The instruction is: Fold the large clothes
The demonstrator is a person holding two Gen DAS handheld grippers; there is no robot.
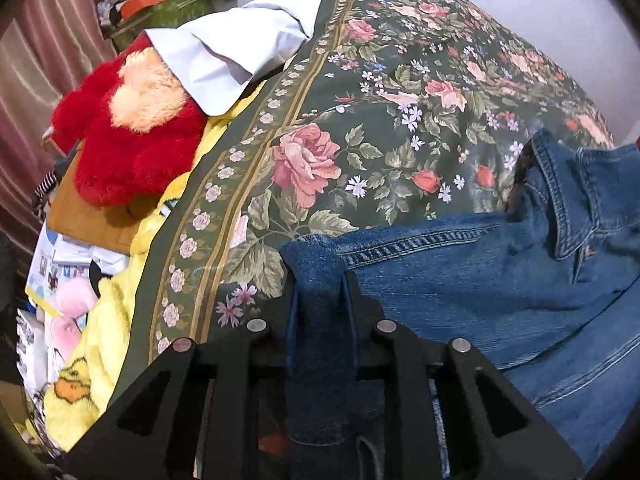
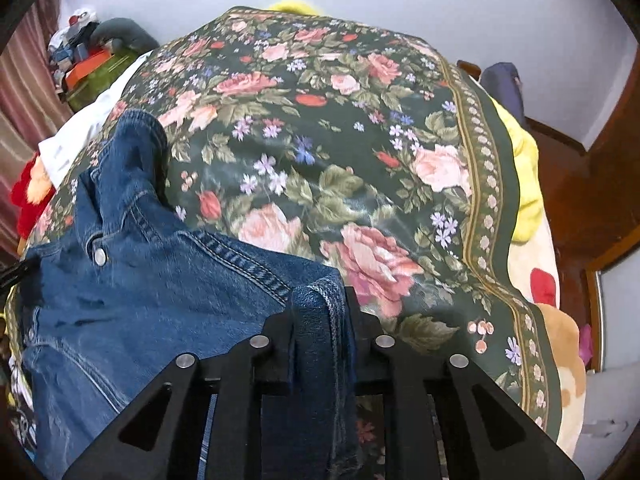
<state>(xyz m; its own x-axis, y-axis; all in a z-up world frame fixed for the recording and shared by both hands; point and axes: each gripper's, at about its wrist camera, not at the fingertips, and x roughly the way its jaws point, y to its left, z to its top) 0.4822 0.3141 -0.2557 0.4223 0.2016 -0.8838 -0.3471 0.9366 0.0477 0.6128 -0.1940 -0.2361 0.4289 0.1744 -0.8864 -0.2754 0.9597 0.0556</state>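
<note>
A blue denim jacket lies on a dark green floral bedspread. In the left wrist view its collar stands up at the right. My left gripper is shut on a folded denim edge of the jacket. In the right wrist view the jacket spreads to the left, with a metal snap button showing. My right gripper is shut on a seamed denim edge. Both gripped edges sit just above the floral bedspread.
A red plush toy, a white pillow and a yellow blanket lie left of the bedspread. A cluttered green box stands at the back left. A wooden bed frame runs along the right.
</note>
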